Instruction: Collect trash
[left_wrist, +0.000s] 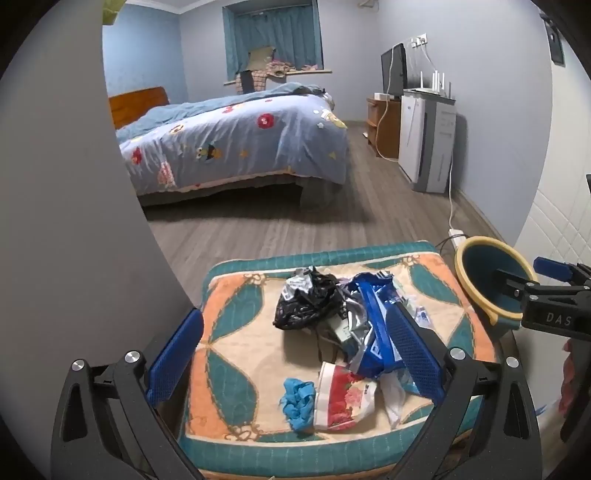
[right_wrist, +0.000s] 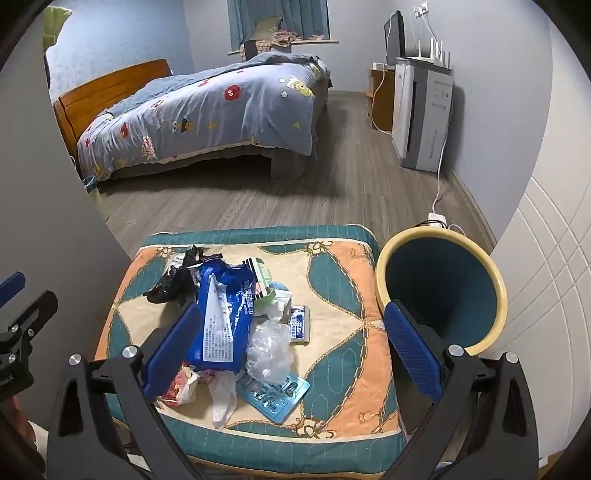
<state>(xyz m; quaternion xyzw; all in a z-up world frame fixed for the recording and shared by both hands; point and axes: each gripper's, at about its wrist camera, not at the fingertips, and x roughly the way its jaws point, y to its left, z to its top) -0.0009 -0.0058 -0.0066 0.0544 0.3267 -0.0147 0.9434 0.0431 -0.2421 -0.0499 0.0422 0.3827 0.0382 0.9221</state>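
Note:
A pile of trash lies on a patterned cushioned stool (left_wrist: 236, 354) (right_wrist: 340, 295): a black plastic bag (left_wrist: 306, 299) (right_wrist: 173, 280), a blue wet-wipe pack (left_wrist: 373, 325) (right_wrist: 221, 317), a red floral wrapper (left_wrist: 343, 398), a blue glove (left_wrist: 297, 400), clear plastic (right_wrist: 267, 350) and a blister pack (right_wrist: 275, 395). A teal bin with a yellow rim (left_wrist: 491, 280) (right_wrist: 439, 288) stands right of the stool. My left gripper (left_wrist: 295, 354) is open above the pile. My right gripper (right_wrist: 291, 347) is open over the stool's right half and also shows beside the bin in the left wrist view (left_wrist: 554, 273).
A bed with a blue cartoon quilt (left_wrist: 236, 144) (right_wrist: 207, 110) stands beyond the wooden floor. A white air purifier (left_wrist: 424, 140) (right_wrist: 421, 118) and a cabinet stand by the right wall, with a cable and power strip (right_wrist: 437, 218) on the floor behind the bin. A grey wall lies on the left.

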